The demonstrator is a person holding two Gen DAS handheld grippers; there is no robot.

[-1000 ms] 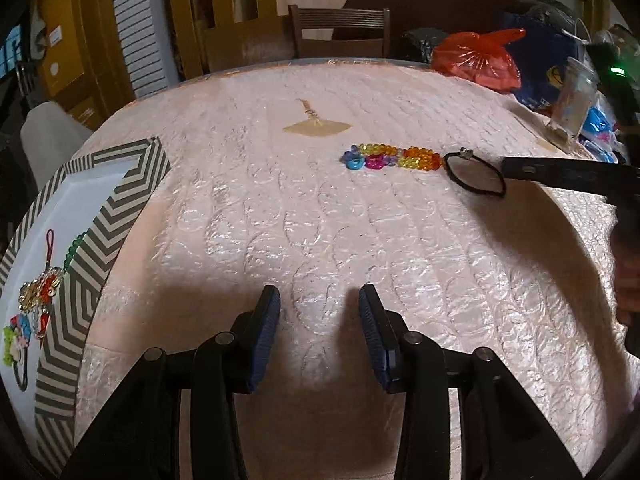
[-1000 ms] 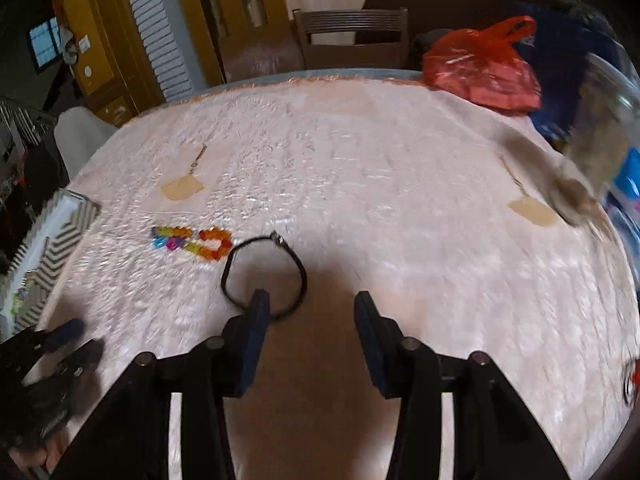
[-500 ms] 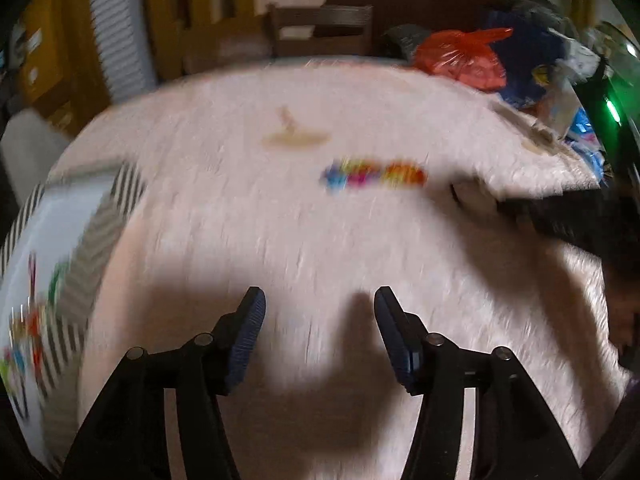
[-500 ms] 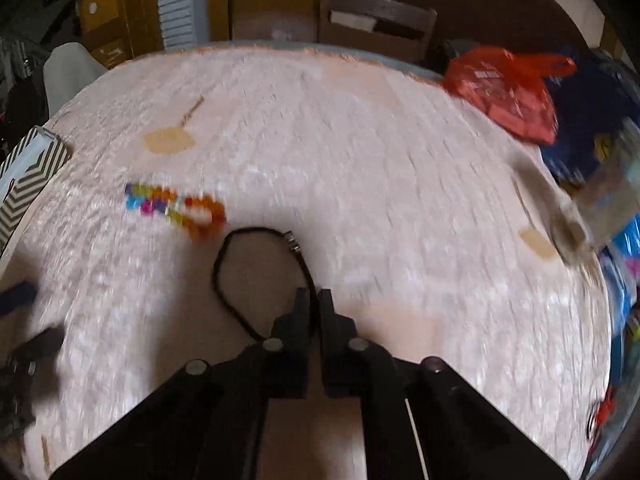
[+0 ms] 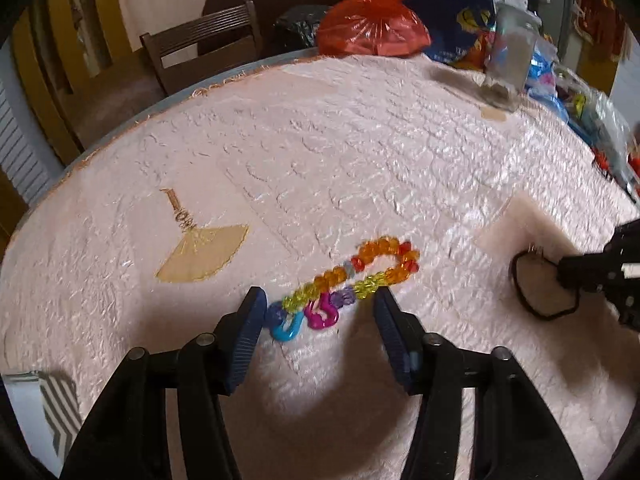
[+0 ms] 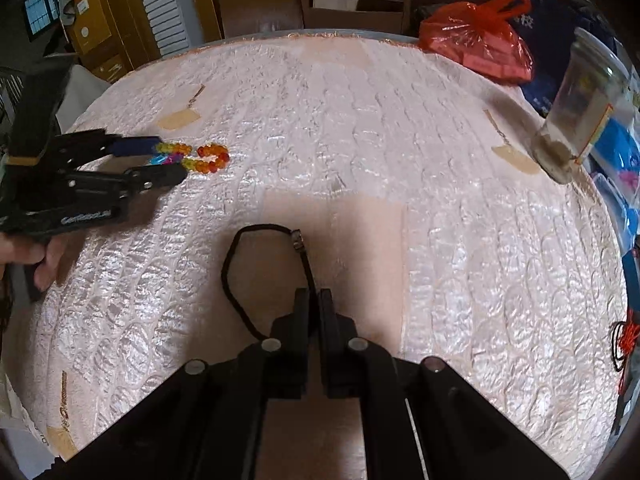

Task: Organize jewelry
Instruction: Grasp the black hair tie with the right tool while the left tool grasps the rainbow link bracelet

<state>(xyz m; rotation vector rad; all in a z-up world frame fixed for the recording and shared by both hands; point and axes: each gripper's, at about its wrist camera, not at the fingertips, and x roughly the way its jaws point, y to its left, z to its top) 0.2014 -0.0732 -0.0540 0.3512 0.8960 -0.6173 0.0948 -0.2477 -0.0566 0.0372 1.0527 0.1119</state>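
Note:
A bracelet of coloured plastic beads [image 5: 348, 280] lies on the pink quilted table cover [image 5: 360, 152]. My left gripper [image 5: 320, 312] is open, its blue pads on either side of the bracelet's blue and magenta end; it also shows in the right wrist view [image 6: 160, 160]. A black cord bracelet [image 6: 248, 268] with a small metal clasp lies near the middle. My right gripper [image 6: 314, 300] is shut on the black cord's near side; it shows at the right edge of the left wrist view [image 5: 568, 270].
A striped tray corner [image 5: 52, 408] shows at lower left. A glass jar [image 6: 580, 112], a red plastic bag [image 6: 480, 36] and blue packets stand at the far right. A wooden chair [image 6: 352, 4] stands behind the table. A red-and-black trinket [image 6: 624, 340] lies at the right edge.
My left gripper has moved forward from the near edge to straddle the bead bracelet. My right gripper has closed on the black cord bracelet.

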